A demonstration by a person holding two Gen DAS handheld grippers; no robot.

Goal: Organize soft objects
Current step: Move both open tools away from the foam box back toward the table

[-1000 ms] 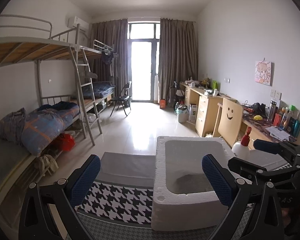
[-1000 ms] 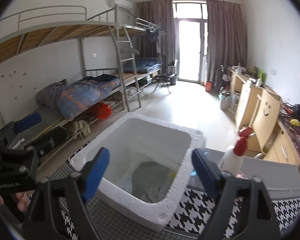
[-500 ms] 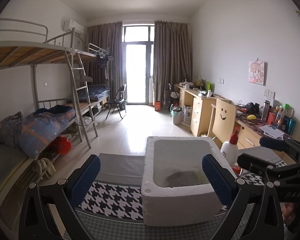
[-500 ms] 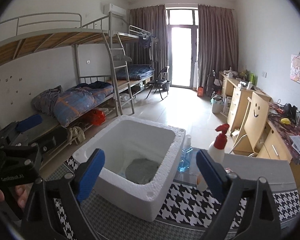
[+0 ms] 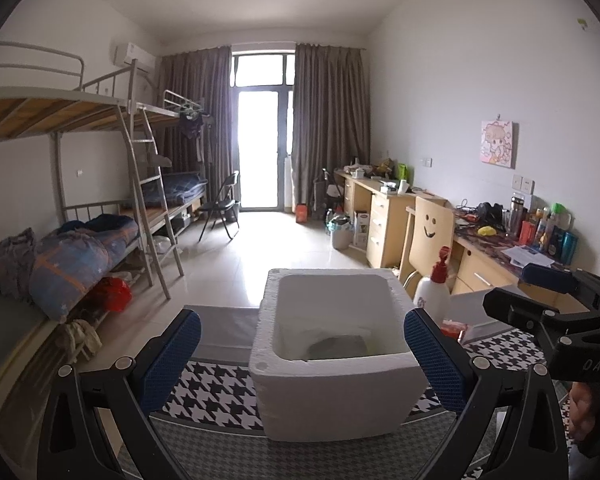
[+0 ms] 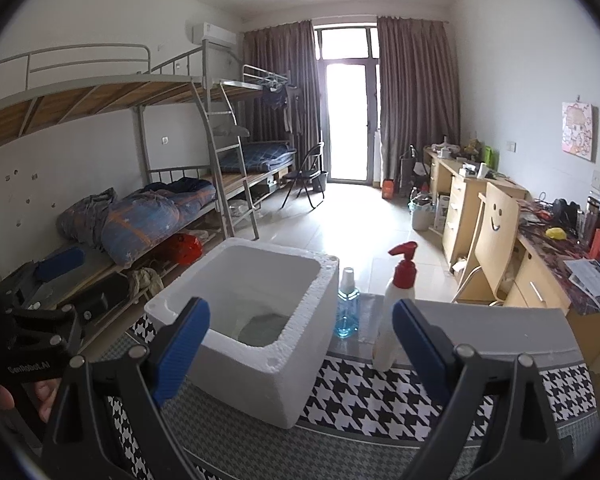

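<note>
Both grippers stand wide open and hold nothing. Left gripper (image 5: 301,354) is level, above the near edge of the table, its blue pads (image 5: 172,354) spread to either side of the foam box (image 5: 335,392). Right gripper (image 6: 301,350) is likewise spread and empty, raised over the same near edge, its line of sight crossing the box's right corner. Judgement: neither is positioned to grasp; both appear held clear of the box.

Table cover (image 6: 379,396), houndstooth in black and white, lies under the box. The box sits upright and open-topped, suited to receiving items dropped from above.

Grey cloth (image 6: 262,326), the soft item, lies crumpled on the box floor, low against the far-right inner wall. It touches neither gripper. Judgement: this item is stowed; no other loose soft item shows on the table.

Just beside the box's right wall stand a small blue bottle (image 6: 347,312) and a white spray bottle (image 6: 397,296) with a red trigger, both upright and outside the box.

Beyond, across the floor, bunk beds (image 5: 100,184) carry bundled bedding, well apart from the work area.
</note>
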